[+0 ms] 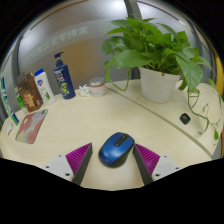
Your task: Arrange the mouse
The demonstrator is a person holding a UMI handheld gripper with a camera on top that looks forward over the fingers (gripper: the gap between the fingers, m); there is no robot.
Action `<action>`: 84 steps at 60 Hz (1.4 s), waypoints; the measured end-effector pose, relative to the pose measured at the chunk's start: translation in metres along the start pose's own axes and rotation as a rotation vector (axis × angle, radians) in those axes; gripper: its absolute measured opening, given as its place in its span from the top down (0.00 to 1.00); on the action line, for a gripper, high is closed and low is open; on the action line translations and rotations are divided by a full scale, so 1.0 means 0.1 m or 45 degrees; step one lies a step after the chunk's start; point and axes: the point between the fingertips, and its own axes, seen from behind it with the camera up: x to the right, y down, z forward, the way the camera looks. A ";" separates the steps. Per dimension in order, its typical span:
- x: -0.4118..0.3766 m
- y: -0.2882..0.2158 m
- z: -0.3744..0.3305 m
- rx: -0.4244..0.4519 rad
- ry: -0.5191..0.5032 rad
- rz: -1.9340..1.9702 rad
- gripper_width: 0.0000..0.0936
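Observation:
A blue and black computer mouse (115, 149) lies on the beige table (90, 120), between my two fingers. My gripper (112, 158) is open. The magenta pads (79, 157) stand at either side of the mouse, with a small gap at each side. The mouse rests on the table by itself, its front pointing away from me and slightly right.
A leafy plant in a white pot (160, 82) stands at the back right. A blue bottle (64, 78), a white tube (43, 86) and other small items stand at the back left. A small mat (31, 125) lies at the left. A small black object (184, 118) lies at the right.

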 end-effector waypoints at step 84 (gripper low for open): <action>-4.32 -0.63 0.86 0.011 -0.226 -0.267 0.60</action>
